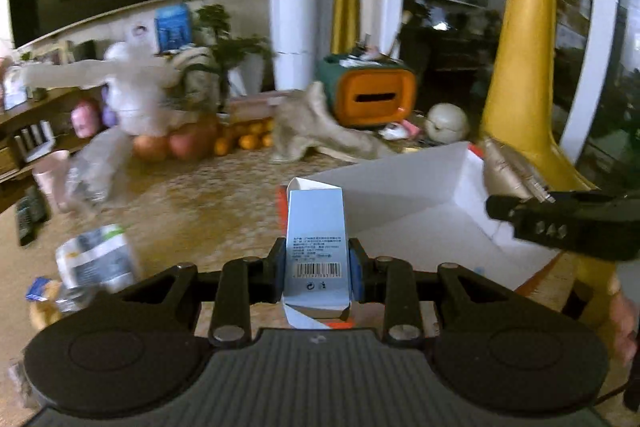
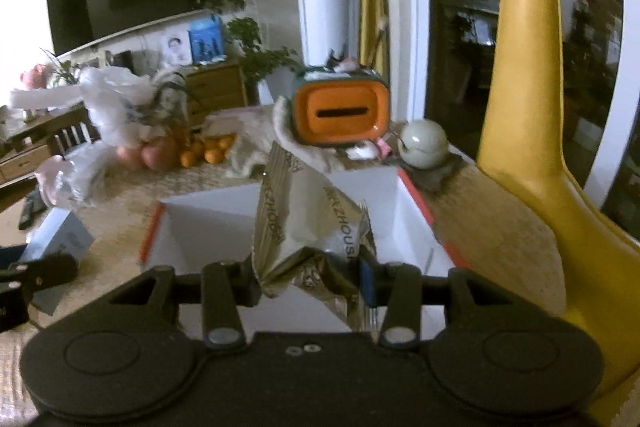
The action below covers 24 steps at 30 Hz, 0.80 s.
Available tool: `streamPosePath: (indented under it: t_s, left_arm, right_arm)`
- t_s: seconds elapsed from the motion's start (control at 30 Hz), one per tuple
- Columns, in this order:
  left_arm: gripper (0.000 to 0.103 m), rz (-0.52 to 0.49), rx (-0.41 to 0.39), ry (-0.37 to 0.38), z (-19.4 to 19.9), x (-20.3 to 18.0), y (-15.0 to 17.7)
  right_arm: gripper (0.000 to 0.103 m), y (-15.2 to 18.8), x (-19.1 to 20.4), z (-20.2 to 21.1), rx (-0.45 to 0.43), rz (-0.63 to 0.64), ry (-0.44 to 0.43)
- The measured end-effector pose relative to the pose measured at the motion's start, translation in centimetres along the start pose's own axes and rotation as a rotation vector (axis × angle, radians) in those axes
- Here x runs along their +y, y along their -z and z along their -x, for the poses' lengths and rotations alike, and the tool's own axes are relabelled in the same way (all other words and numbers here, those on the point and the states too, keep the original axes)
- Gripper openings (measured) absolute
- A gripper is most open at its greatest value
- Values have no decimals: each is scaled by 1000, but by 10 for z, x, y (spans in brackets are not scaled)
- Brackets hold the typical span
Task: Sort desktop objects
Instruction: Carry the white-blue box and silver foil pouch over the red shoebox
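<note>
Left wrist view: your left hand-held gripper (image 1: 317,269) was clamped on a small blue-grey carton (image 1: 315,239), barcode side up, held at the near edge of the open white box (image 1: 408,203) with orange trim on the counter (image 1: 200,195). Your right hand-held gripper (image 2: 310,277) pinched a crumpled silver snack packet (image 2: 308,227) above that same white box (image 2: 200,227). Farther back on the counter stood an orange-fronted tissue holder (image 2: 340,111), a pale round ornament (image 2: 424,143), and apples and oranges (image 2: 180,151) beside plastic bags (image 2: 108,107).
</note>
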<state>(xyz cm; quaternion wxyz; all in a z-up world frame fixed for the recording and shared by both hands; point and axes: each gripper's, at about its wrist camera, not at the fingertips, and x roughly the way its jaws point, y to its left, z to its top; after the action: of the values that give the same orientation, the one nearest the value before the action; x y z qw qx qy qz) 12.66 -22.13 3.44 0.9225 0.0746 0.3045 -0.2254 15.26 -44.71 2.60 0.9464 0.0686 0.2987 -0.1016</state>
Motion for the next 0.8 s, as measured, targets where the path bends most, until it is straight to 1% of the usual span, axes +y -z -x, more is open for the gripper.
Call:
streamPosePath:
  t_s: [0.17,0.33,0.47,0.6,0.8]
  left_arm:
    - [29,-44,10,44,-27,-22,-5]
    - [29,-78,43,89,-59,-37,-5]
    - [29,-107,58,105,-80,-47,-5]
    - [29,-117,93,122,-98,-50,-4]
    - [29,-121,179,147,-124,-53,-1]
  right_arm:
    - [43,8,-13,-14,29,2,18]
    - [43,12,-19,-32,65,17,26]
    - [43,16,-25,-47,97,21,40]
    - [43,23,-28,-64,155,34,45]
    - [43,29,-27,-80,217,52,59]
